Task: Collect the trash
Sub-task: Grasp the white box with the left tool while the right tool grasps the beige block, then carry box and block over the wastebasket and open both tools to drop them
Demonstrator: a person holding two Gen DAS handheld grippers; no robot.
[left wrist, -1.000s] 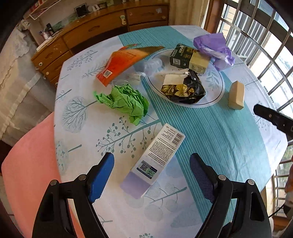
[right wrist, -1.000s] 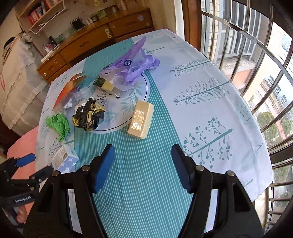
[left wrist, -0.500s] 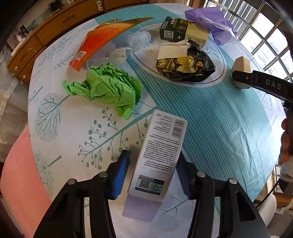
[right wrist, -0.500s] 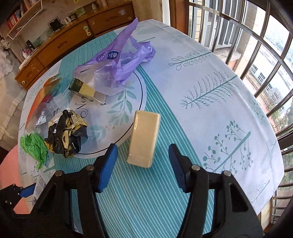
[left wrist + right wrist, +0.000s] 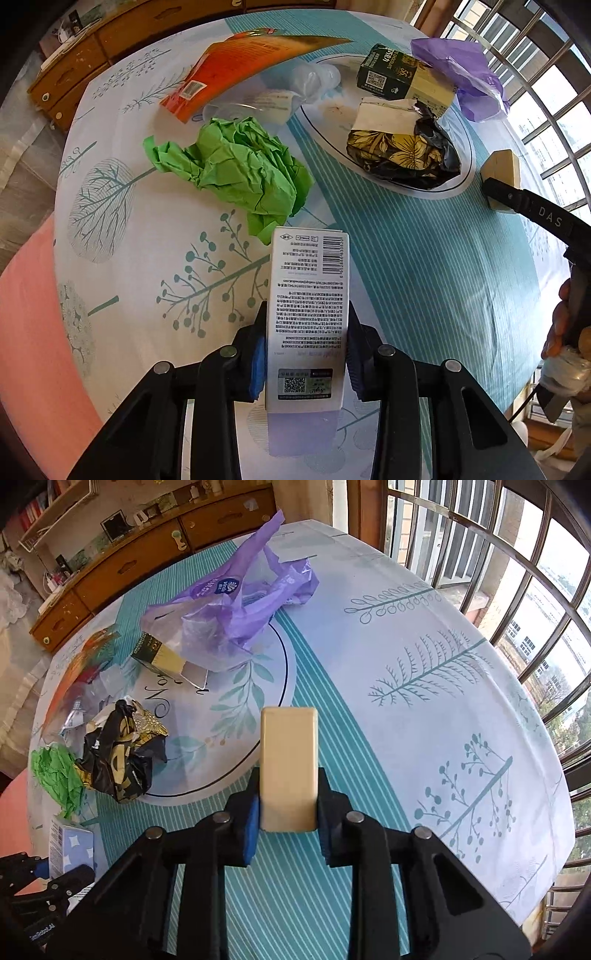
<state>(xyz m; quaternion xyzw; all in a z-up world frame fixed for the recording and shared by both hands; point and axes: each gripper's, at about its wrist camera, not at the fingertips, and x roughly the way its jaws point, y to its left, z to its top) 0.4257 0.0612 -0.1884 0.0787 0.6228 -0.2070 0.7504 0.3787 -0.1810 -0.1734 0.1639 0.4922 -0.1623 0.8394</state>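
The left tongs (image 5: 306, 354) are closing on a white printed box (image 5: 308, 314), its blue pads against both long sides; the box lies flat near the near left edge of the counter (image 5: 424, 258). The right tongs (image 5: 286, 812) are closing on a cream box (image 5: 289, 764), the pads pressed to its two sides, on the teal striped band just near of the round printed panel (image 5: 258, 672) of the cloth.

The counter is round, and its cloth falls away at the near edge below both tongs. To the right of the cream box the cloth lies bare out to the window bars (image 5: 517, 572). To the left of the white box a strip of bare cloth runs to the rim, with a pink seat (image 5: 29, 332) beyond it.

The white box is long, covered in small black text, with a barcode at its far end and a QR code near the pads. The cream box is plain, with rounded corners.

Farther off lie one crumpled green paper (image 5: 236, 170), one orange packet (image 5: 236, 70), one clear plastic bottle (image 5: 291, 88), one black-and-gold wrapper (image 5: 402, 155), one dark green chocolate box (image 5: 391, 77) and one purple plastic bag (image 5: 236, 602).
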